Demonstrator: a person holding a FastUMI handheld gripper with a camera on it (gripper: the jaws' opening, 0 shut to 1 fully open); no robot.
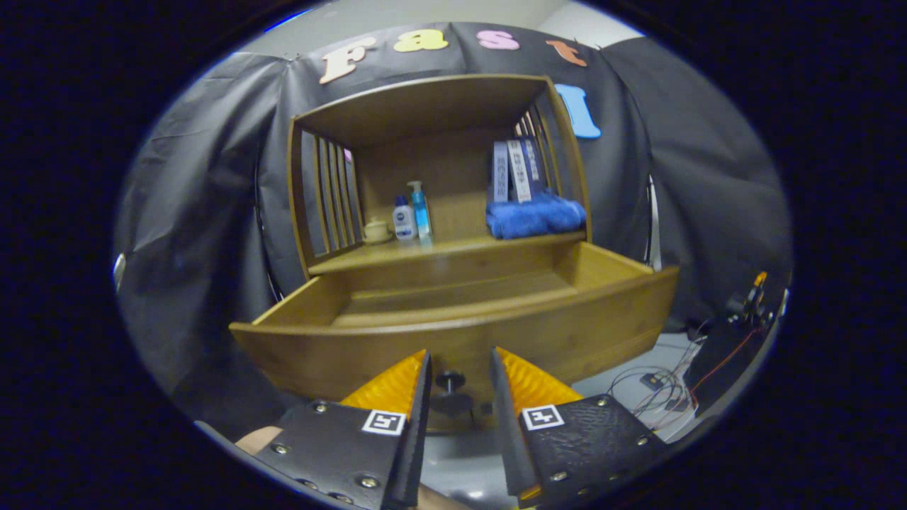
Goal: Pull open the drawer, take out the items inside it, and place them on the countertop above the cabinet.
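The claw (459, 368) stands part open, gripping nothing, its fingers either side of the small dark round knob (451, 383) on the pulled-out brown wooden drawer (453, 340). The drawer's items are hidden behind its front panel, so reaching in blind risks striking that panel or upsetting the bottles (412, 212) on the counter (453, 249) above the drawer.

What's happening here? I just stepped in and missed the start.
A person's handheld gripper sits at the knob of a wooden drawer, fingers either side of it but not pressing. The drawer is pulled well out from the cabinet; its contents are hidden. On the countertop stand bottles, a folded blue towel and books.
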